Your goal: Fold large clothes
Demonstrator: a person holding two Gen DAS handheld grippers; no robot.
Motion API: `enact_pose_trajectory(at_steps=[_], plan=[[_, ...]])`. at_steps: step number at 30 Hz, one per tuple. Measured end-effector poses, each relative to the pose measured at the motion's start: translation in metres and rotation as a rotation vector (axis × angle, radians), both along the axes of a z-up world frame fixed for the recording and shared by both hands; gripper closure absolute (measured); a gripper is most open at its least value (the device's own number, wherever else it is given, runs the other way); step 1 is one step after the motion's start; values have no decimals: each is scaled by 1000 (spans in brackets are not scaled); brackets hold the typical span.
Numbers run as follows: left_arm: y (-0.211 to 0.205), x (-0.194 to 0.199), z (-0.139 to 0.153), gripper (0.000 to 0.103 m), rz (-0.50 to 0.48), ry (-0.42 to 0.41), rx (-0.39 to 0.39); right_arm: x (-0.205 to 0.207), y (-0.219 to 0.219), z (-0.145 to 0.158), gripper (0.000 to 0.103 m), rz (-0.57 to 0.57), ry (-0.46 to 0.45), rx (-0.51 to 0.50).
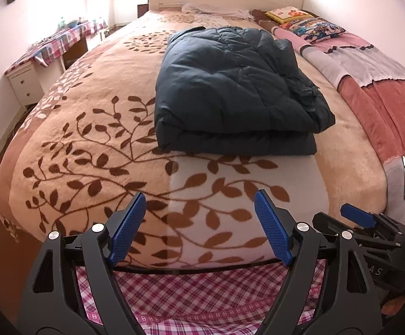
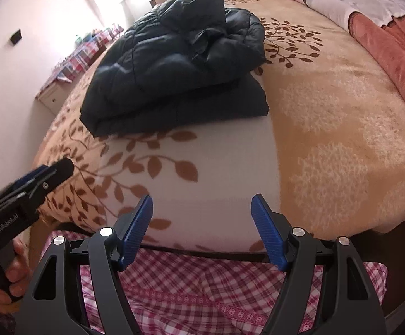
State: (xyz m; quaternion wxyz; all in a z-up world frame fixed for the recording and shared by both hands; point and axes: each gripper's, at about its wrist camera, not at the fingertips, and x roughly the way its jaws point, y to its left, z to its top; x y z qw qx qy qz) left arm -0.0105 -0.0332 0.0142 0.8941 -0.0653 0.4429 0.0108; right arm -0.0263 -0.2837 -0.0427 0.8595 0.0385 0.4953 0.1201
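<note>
While both the left gripper and right gripper hang wide open and empty, the folded navy puffer jacket sits at 12 o'clock on the leaf-print blanket; its springy, loose top layer at 1 o'clock may unfold.

Ahead of my two grippers, the folded jacket lies on the bed blanket; pillows behind it, rightward.
</note>
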Motion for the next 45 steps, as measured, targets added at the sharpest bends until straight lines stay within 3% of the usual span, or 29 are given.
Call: enact_pose_trajectory(at_steps=[6,27,45], plan=[[-3,-2,-9,28,3,41,1,-4,0,0,31,-17,-14,-34],[-15,-9,-9,29,-29,48,25,-8,-2,-3,31,-38,19,-58],[-11,-8,-17,37,-18,83,21,-9,0,-6,31,-30,26,-64]])
